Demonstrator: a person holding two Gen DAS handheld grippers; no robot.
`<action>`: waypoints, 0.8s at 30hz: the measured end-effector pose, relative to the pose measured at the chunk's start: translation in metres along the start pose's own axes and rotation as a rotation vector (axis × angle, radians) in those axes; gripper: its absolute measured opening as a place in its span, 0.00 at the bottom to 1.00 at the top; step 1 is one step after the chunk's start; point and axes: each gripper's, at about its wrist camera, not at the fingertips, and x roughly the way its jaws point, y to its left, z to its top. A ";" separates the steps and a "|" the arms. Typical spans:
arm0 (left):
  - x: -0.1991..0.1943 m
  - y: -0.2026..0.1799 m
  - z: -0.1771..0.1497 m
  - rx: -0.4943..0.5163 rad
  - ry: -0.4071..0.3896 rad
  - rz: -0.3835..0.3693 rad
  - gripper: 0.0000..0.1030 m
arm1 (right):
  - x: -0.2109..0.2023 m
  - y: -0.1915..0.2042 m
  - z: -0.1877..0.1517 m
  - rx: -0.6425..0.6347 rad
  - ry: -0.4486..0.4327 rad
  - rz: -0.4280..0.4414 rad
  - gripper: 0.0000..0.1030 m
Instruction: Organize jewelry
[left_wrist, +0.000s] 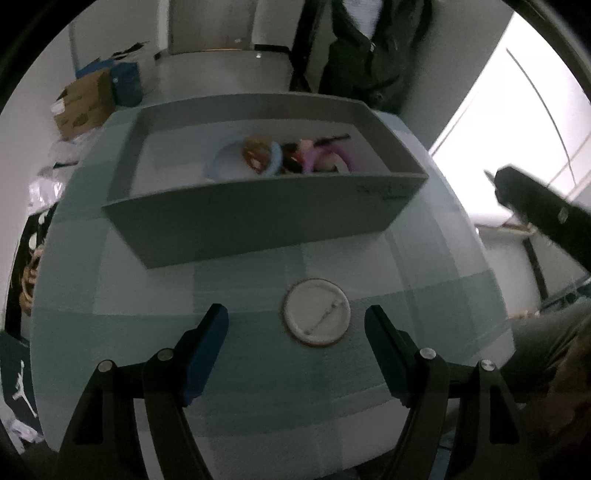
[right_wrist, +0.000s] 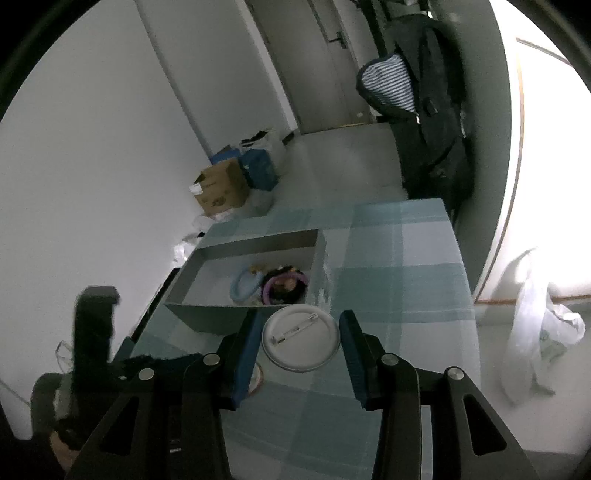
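- Lying face-down on the checked tablecloth (left_wrist: 424, 266), a round white badge (left_wrist: 317, 312) shows its flat back with a thin metal pin across it and a brownish rim at the lower edge.
- Left gripper (left_wrist: 296, 318) stands wide, its blue-padded black fingers to either side of this badge and not touching it.
- Right gripper (right_wrist: 298, 334) holds a second badge (right_wrist: 301, 338) between its blue pads, tilted, the pale disc's pin facing the camera; it is raised over the cloth just in front of the box (right_wrist: 207, 319).
- That box is grey card, rectangular and open-topped, with straight thin walls and a pale floor.
- Inside it, toward the right end, lie a light-blue ring (right_wrist: 243, 286), a purple ring (right_wrist: 284, 286) and darker pieces too blurred to name.
- Cloth is woven, in teal and pale-blue squares.
- Brown carton (right_wrist: 221, 188) sits on the floor beyond.
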 end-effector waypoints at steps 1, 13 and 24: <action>0.000 -0.003 -0.001 0.017 -0.010 0.013 0.70 | 0.000 -0.001 0.001 0.004 0.001 -0.001 0.41; 0.000 -0.022 -0.003 0.150 -0.013 0.089 0.52 | -0.009 -0.013 0.006 0.041 -0.028 -0.004 0.41; 0.000 -0.026 -0.001 0.184 -0.014 0.081 0.36 | -0.006 -0.010 0.008 0.031 -0.025 -0.004 0.41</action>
